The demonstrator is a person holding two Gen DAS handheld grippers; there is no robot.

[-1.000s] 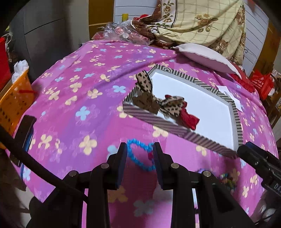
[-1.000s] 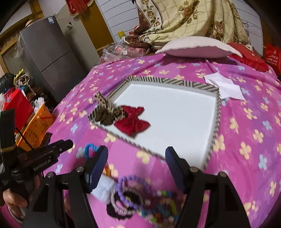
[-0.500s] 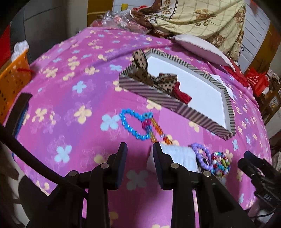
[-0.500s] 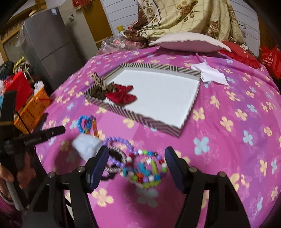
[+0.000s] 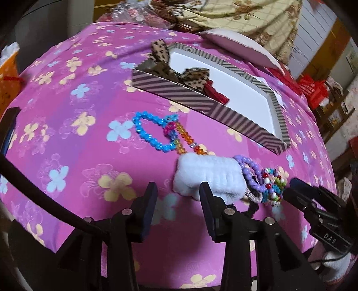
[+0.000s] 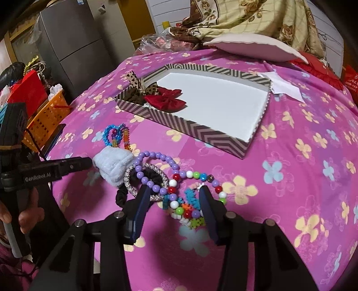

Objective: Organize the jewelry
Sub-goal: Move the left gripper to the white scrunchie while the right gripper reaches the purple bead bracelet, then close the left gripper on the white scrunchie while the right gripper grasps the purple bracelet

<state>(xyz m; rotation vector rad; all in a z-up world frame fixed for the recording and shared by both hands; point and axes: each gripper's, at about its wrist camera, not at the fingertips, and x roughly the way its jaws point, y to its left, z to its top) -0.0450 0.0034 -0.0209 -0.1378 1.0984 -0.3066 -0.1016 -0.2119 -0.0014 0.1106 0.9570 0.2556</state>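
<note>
A striped tray (image 5: 208, 105) (image 6: 197, 128) with a white floor lies on the pink flowered cloth and holds leopard bows (image 5: 194, 76) (image 6: 152, 88) and a red bow (image 6: 165, 100) (image 5: 214, 91). In front of it lie a blue bead bracelet (image 5: 150, 132) (image 6: 110, 132), a white fluffy band (image 5: 208, 176) (image 6: 114, 165), a purple bead bracelet (image 6: 156, 156) (image 5: 248, 170) and a multicoloured bead pile (image 6: 190, 201) (image 5: 273, 185). My left gripper (image 5: 177, 210) is open just before the white band. My right gripper (image 6: 173, 210) is open, its jaws on either side of the multicoloured beads.
A white pillow (image 6: 252, 47) and a beige quilt (image 6: 257, 18) lie at the back. White paper (image 6: 284, 86) lies by the tray's far right corner. An orange basket (image 6: 47, 118) and a grey fridge (image 6: 73, 38) stand to the left, off the bed.
Both grippers pulled back toward the bed's near edge and lowered. The right gripper narrowed its jaws around the multicoloured beads. The left gripper opened a little wider.
</note>
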